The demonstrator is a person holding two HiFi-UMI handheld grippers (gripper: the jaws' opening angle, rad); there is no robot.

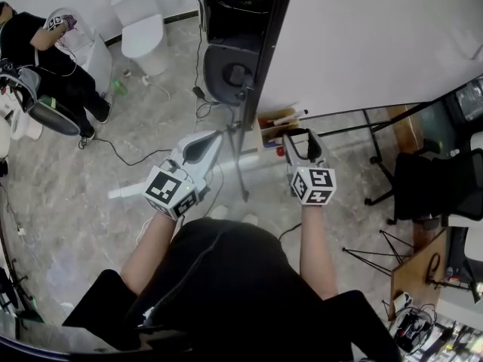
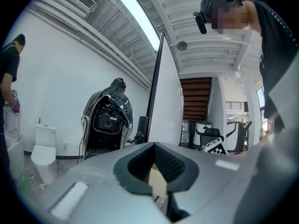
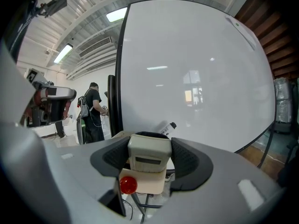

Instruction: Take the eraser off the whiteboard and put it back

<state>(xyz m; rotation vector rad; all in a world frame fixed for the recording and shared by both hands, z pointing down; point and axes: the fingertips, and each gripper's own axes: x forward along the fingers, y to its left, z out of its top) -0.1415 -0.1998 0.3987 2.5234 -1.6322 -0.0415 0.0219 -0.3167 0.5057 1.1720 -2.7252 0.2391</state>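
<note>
The whiteboard (image 1: 362, 44) stands ahead on the right and fills the right gripper view (image 3: 187, 69). My right gripper (image 1: 302, 136) (image 3: 149, 136) is shut on the grey-white eraser (image 3: 149, 155), whose sides sit against both pads. It hovers just above the beige tray (image 3: 149, 185) at the board's lower edge (image 1: 275, 130). A red round magnet (image 3: 127, 185) shows just below the eraser. A marker (image 3: 167, 127) lies at the foot of the board. My left gripper (image 1: 219, 134) (image 2: 154, 146) is held level, left of the board's edge, jaws together on nothing.
The board's dark frame post (image 1: 260, 59) and stand legs (image 1: 241, 168) are between the two grippers. A black machine (image 1: 234, 44) sits behind the post. A black chair (image 1: 430, 183) stands to the right. A person (image 1: 45, 59) works far left; cables (image 1: 121, 153) lie on the floor.
</note>
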